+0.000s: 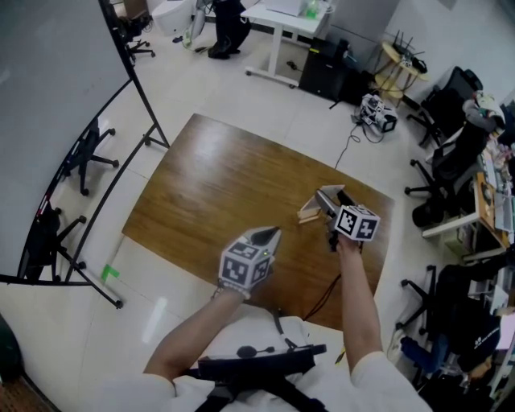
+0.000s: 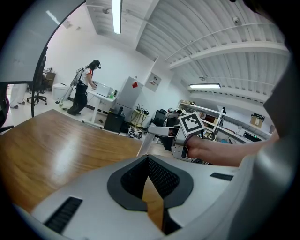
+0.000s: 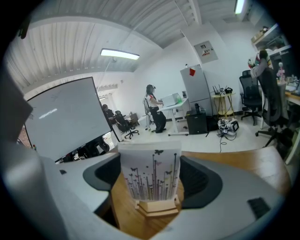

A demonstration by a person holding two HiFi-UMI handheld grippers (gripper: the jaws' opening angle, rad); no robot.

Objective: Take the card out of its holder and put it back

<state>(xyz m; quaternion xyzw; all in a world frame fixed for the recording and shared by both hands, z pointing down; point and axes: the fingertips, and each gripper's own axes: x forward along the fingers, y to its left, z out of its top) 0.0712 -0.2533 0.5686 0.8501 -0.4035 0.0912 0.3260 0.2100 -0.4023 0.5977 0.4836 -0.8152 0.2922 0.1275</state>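
Note:
A white card [image 3: 150, 176] printed with dark stems and butterflies stands upright in a small wooden holder [image 3: 157, 206] on the wooden table [image 1: 209, 193]. My right gripper [image 3: 150, 164] is open, with one jaw on each side of the card. I cannot tell whether the pads touch the card's edges. In the head view the holder [image 1: 308, 215] sits right of the table's middle, with the right gripper [image 1: 328, 201] over it. My left gripper [image 1: 272, 233] hovers just left of it, nearer the front edge. The left gripper [image 2: 148, 159] is shut, with nothing in it.
A whiteboard on a black stand [image 1: 56, 105] rises left of the table. Office chairs [image 1: 438, 181] and desks crowd the right side. A white desk [image 1: 282, 20] with a person beside it stands far behind. A black cable [image 1: 322, 298] hangs off the table's near edge.

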